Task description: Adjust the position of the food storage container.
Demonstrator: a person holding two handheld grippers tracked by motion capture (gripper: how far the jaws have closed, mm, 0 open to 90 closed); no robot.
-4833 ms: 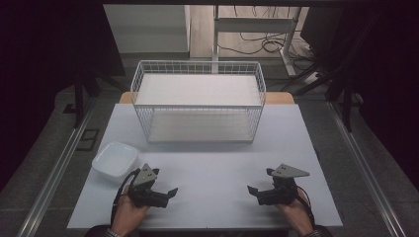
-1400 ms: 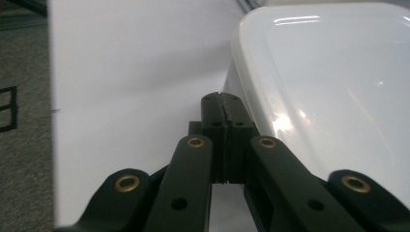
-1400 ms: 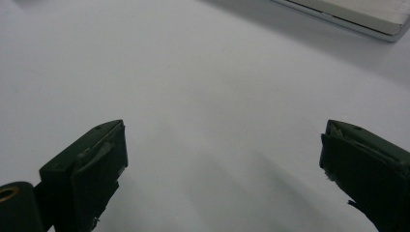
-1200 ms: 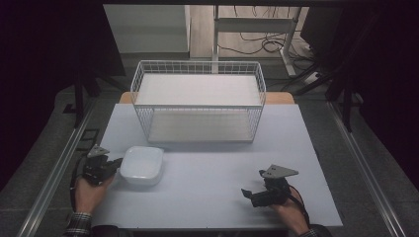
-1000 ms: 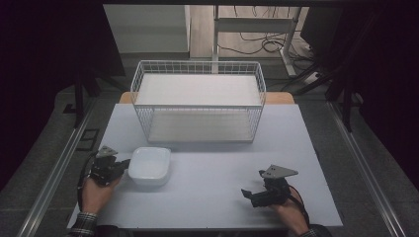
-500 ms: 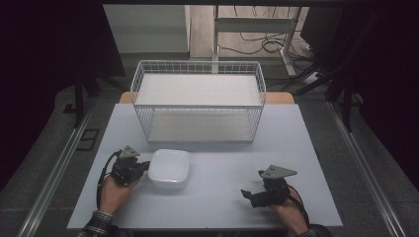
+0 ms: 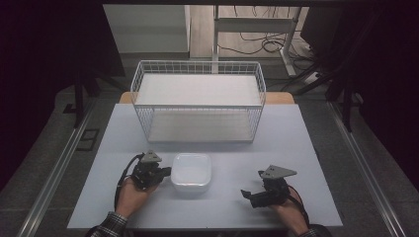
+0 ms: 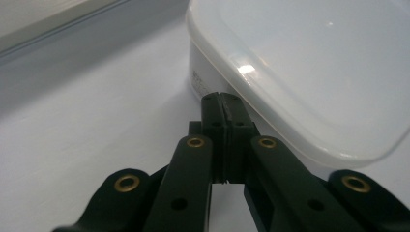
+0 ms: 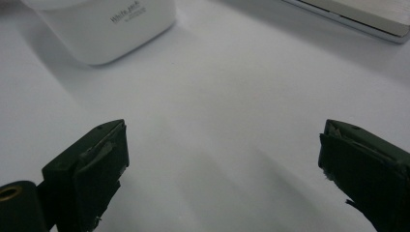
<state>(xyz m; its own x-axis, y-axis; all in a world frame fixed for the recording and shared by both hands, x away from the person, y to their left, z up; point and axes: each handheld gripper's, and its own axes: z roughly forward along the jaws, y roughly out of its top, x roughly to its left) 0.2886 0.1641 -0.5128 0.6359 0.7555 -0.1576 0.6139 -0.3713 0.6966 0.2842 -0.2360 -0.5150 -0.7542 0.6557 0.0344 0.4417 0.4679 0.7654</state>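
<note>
White table [image 7: 296,138], grey floor [image 7: 44,163], dark surroundings, metal desk frame [image 7: 257,24] and cables [image 7: 262,44] behind

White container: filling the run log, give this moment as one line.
left gripper: shut, tips against white container | right gripper: open, idle on table | wire basket: behind container

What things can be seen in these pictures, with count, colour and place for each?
box: 1, white, lidded, table front, left of centre.
basket: 1, white wire, far half of table.
table: 1, white top.
desk frame: 1, white, on floor behind table.
cables: several, dark, floor beyond table.
left gripper: 1, black, jaws closed, tips against the box's left side.
right gripper: 1, black, jaws open, front right of table, apart from box.
hands: 2, at near edge.
</note>
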